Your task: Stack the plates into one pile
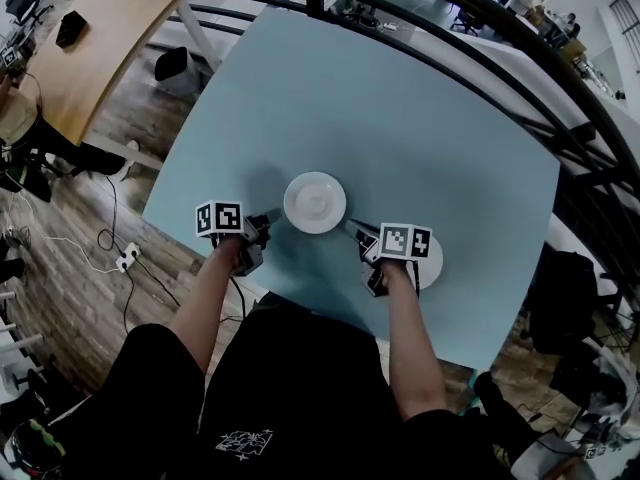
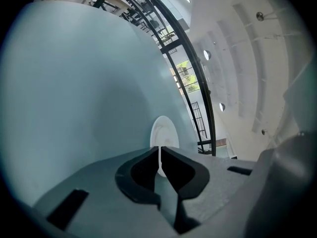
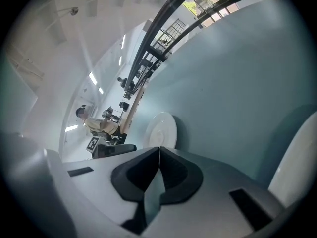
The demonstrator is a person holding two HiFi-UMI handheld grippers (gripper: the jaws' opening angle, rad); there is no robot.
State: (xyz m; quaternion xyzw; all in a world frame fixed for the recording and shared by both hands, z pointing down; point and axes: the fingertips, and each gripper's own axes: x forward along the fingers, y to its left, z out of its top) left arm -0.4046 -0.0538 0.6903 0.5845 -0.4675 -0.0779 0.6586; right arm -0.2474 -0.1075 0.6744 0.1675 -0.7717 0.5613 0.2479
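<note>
head view: round glossy white plate (image 1: 315, 202)

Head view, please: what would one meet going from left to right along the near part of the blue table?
The left gripper → white plate in the middle → right gripper → second white plate, partly under that gripper.

- The head view looks steeply down from above the person onto the whole blue worktop (image 1: 400, 118). The left gripper (image 1: 272, 215) and right gripper (image 1: 352, 228) sit near its lower middle.
- The left gripper view rides low and close over the worktop. It is tilted and looks along its own jaws toward the black railing (image 2: 193, 83).
- The right gripper view is just as low, tilted the other way.
- All three views share the white plate (image 1: 314, 202) between the grippers.
</note>
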